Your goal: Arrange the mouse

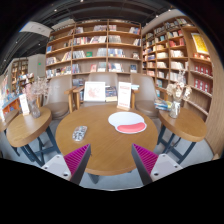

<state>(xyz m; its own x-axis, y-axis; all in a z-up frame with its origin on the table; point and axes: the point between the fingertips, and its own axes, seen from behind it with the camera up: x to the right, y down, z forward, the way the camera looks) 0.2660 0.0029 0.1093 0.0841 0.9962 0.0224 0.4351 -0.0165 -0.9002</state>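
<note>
A round wooden table (105,145) stands just ahead of my fingers. On it lies a pink and white oval mouse pad (127,122) at the far right part, with a pale patch in its middle that may be the mouse; I cannot tell. A small patterned object (79,132) lies at the table's left part. My gripper (111,160) is open and empty, held above the table's near edge, with its magenta pads (77,157) wide apart.
Tall bookshelves (95,52) line the back and right walls. Upright signs (94,92) stand on the table's far edge. Smaller round wooden tables stand to the left (27,128) and right (187,122), with chairs around.
</note>
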